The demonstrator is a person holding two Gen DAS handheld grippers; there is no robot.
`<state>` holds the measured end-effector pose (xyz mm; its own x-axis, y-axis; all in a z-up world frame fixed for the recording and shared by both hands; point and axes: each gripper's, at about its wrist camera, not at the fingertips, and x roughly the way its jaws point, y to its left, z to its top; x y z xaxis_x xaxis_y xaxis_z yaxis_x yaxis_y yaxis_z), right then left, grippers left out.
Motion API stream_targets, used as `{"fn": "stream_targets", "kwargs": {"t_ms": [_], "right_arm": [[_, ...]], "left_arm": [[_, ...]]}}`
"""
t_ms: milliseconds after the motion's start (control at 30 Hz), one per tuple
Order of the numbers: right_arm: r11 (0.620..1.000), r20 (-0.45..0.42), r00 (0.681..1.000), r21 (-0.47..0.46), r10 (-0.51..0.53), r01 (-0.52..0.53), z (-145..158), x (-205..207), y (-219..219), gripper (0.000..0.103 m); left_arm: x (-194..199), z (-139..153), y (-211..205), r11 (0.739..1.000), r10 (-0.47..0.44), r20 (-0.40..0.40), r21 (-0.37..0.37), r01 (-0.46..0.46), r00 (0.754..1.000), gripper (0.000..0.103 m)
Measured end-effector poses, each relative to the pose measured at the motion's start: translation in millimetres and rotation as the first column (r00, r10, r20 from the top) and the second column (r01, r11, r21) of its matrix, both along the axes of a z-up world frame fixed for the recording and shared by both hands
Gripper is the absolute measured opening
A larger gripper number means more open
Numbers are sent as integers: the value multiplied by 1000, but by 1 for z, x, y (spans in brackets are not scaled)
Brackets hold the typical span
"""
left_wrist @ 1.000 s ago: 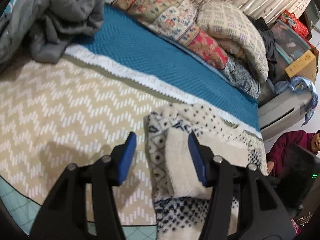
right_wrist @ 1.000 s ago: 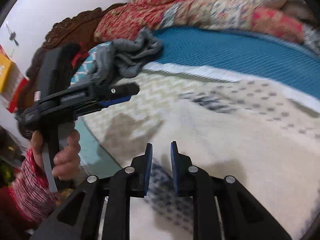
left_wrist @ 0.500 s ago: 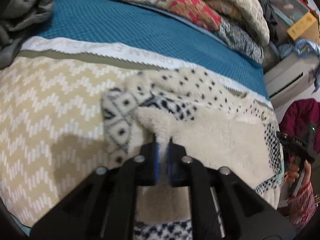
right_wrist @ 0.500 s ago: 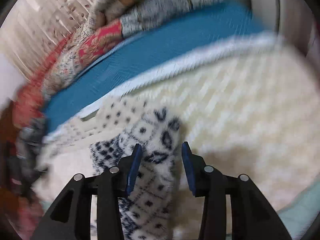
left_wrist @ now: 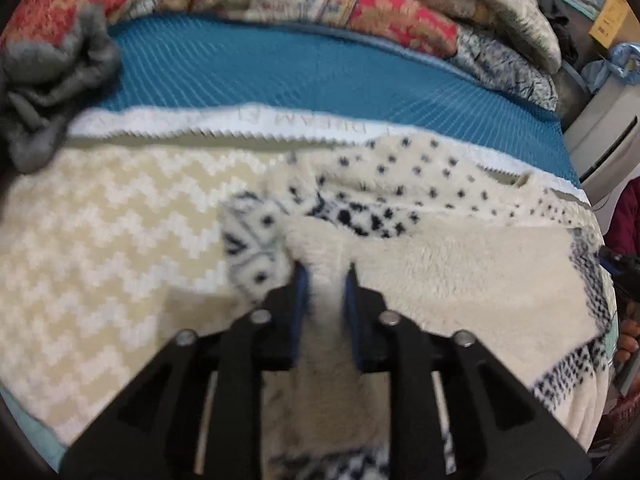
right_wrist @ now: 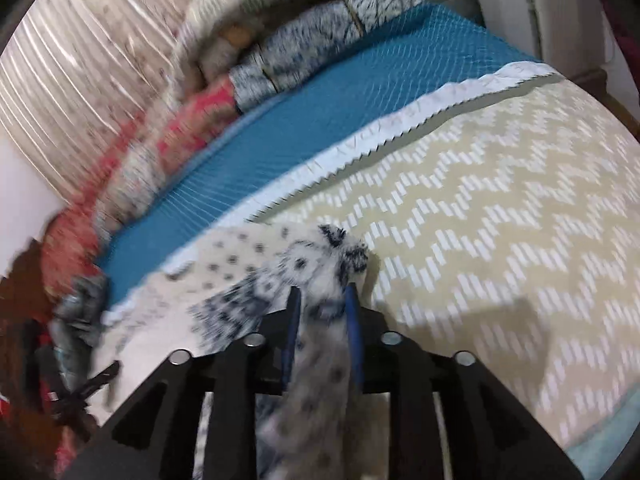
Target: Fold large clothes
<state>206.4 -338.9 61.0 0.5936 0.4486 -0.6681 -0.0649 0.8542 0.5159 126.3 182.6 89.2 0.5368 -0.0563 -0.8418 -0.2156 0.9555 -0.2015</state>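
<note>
A cream fleece sweater (left_wrist: 460, 276) with navy dots and diamond bands lies on the zigzag beige bedspread (left_wrist: 100, 240), its plain inner side folded up. My left gripper (left_wrist: 324, 276) points down at the folded edge. A ridge of cream fleece fills the gap between its blue pads, and the jaws are opening. In the right wrist view the patterned sleeve (right_wrist: 320, 252) runs between the pads of my right gripper (right_wrist: 322, 294). Its cuff fans out past the tips. These jaws are opening too, with the pads touching the sleeve on both sides.
A teal blanket (left_wrist: 300, 76) with a white zigzag hem lies behind the sweater. A crumpled grey garment (left_wrist: 48, 80) sits far left. Rolled quilts (left_wrist: 360, 0) line the back of the bed. A person's hand (left_wrist: 626, 340) and a white appliance (left_wrist: 600, 132) are at the right edge.
My left gripper came down from open onto the fleece fold and clamped it, then its jaws widened a little. My right gripper swung away from the other hand to the sleeve cuff and narrowed around it.
</note>
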Motion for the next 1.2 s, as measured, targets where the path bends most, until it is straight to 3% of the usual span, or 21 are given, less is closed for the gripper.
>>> {"fn": "stream_targets", "kwargs": {"t_ms": [67, 133, 267, 433, 467, 500, 533, 600, 667, 733, 833, 900, 1033, 1200], "right_arm": [[998, 16, 999, -26, 51, -50, 11, -29, -1, 37], [987, 15, 987, -24, 158, -158, 16, -62, 9, 37], [964, -23, 964, 34, 266, -265, 3, -123, -4, 37], [947, -103, 941, 35, 322, -320, -32, -186, -5, 37], [948, -127, 939, 22, 318, -318, -37, -190, 0, 26], [957, -162, 944, 6, 287, -290, -45, -194, 1, 2], [965, -170, 950, 11, 261, -263, -45, -200, -8, 2], [994, -125, 986, 30, 107, -104, -38, -204, -40, 2], [998, -147, 989, 59, 0, 9, -47, -210, -72, 2], [998, -168, 985, 63, 31, -21, -58, -216, -74, 4], [998, -100, 993, 4, 65, -64, -44, -232, -64, 14], [997, -59, 995, 19, 82, -81, -39, -238, -64, 23], [987, -68, 984, 7, 162, -161, -43, -266, -74, 33], [943, -125, 943, -94, 307, -319, -51, -297, -58, 42]], "left_arm": [[-25, 23, 7, 1000, -5, 60, 7, 5, 998, 43], [-45, 36, 13, 1000, -9, 86, -9, 10, 996, 51], [-104, 45, 24, 999, -14, 77, -44, 17, 997, 52], [-176, 28, 15, 992, -52, -4, -112, 51, 999, 52], [-186, 25, 12, 992, -54, -14, -118, 52, 998, 52], [-198, 20, 9, 991, -48, -31, -124, 44, 998, 52], [-208, 14, 8, 991, -36, -51, -129, 29, 998, 52], [-223, 8, 5, 990, -15, -63, -140, 6, 998, 52], [-239, 6, -2, 990, -2, -57, -143, -7, 998, 52], [-252, 2, -6, 991, -4, -63, -133, -4, 998, 52], [-264, 0, -12, 990, -16, -64, -138, 7, 998, 52], [-274, -1, -18, 990, -29, -60, -140, 21, 998, 52], [-291, -8, -26, 987, -49, -63, -153, 38, 997, 52], [-314, -24, -37, 979, -84, -89, -196, 65, 993, 52]]}}
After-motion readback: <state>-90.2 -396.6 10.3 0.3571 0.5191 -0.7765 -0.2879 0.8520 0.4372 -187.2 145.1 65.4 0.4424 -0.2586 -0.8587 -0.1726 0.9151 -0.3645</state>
